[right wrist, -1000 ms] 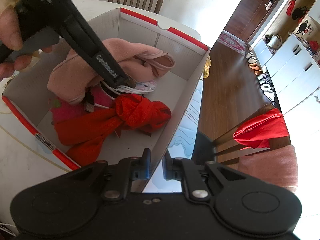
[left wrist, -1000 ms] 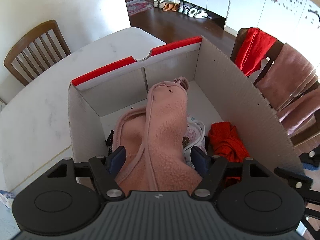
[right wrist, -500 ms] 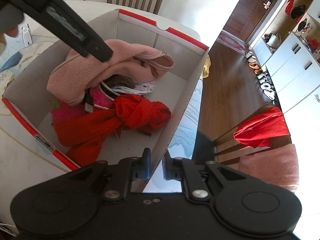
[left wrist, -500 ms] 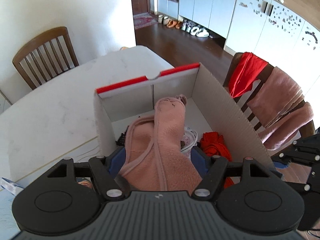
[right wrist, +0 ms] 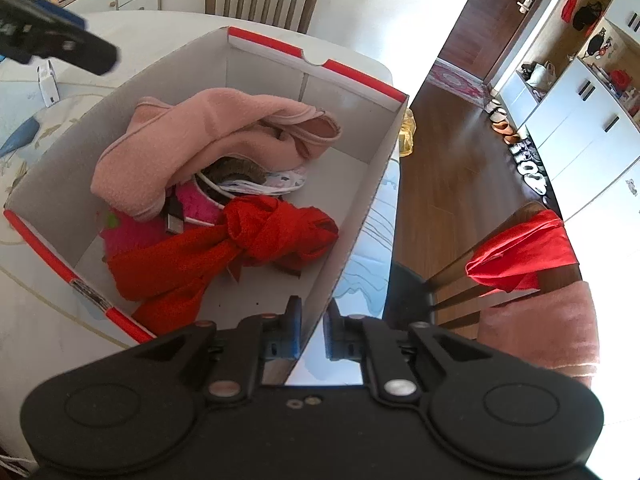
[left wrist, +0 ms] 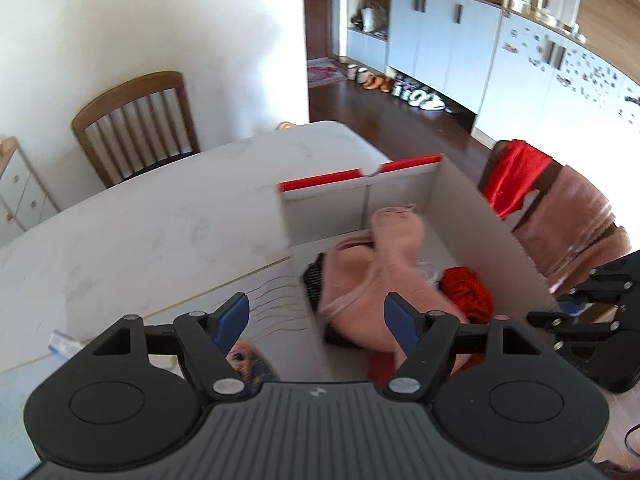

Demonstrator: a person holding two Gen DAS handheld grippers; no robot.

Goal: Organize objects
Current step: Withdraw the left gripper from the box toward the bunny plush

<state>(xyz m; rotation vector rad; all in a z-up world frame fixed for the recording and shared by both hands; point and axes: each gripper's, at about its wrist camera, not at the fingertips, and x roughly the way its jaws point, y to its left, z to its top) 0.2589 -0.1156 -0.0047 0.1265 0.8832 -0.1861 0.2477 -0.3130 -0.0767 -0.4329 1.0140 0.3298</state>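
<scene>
Inside the box (right wrist: 352,216), pink cloth (right wrist: 192,140), red cloth (right wrist: 224,252); left claw (left wrist: 316,316) spread, right claw (right wrist: 311,320) pinching box wall.

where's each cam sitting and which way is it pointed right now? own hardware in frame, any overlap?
Left wrist: above the table's near side, looking across the white table to the box; own left hand-held gripper open; the right one is at frame right.
Right wrist: at the box wall, looking down into it; right hand-held gripper shut on that wall; the left one is at top left.
Shared: the box, pink garment, red cloth.
</scene>
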